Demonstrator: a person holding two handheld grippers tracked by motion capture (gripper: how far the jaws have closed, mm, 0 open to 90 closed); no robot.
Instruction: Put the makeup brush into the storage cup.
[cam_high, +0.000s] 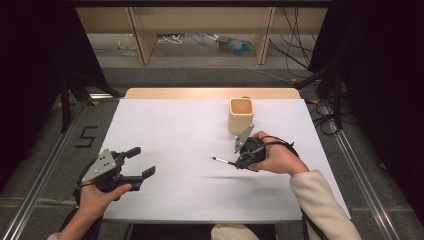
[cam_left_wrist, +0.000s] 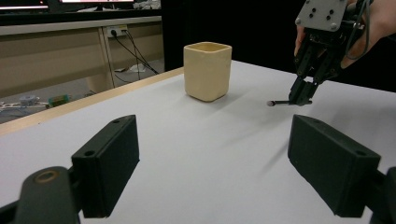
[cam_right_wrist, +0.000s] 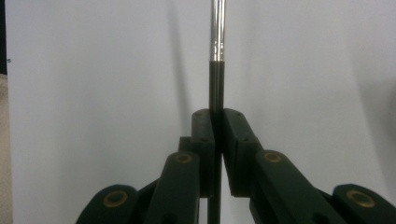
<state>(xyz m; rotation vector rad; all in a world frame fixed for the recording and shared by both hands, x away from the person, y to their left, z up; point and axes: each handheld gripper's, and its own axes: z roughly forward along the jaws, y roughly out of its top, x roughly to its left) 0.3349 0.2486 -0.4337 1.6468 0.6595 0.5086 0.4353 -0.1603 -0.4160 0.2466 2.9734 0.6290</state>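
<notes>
Two grippers: held over the white desk (cam_high: 175, 125), well apart.
Left gripper (cam_high: 138, 162): jaws spread wide, nothing held.
Right gripper (cam_high: 239, 161): clamped on a thin brush (cam_high: 220, 160), which is kept just above the desk.
Cup (cam_high: 241, 115): upright beyond the right gripper.

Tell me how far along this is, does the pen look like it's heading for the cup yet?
Done: the right gripper has its jaws closed on the pen and holds it level above the table. In hand: the pen, not yet at the cup. Left, probably: carry it over and drop it in. The left gripper hangs open, holding nothing.
</notes>
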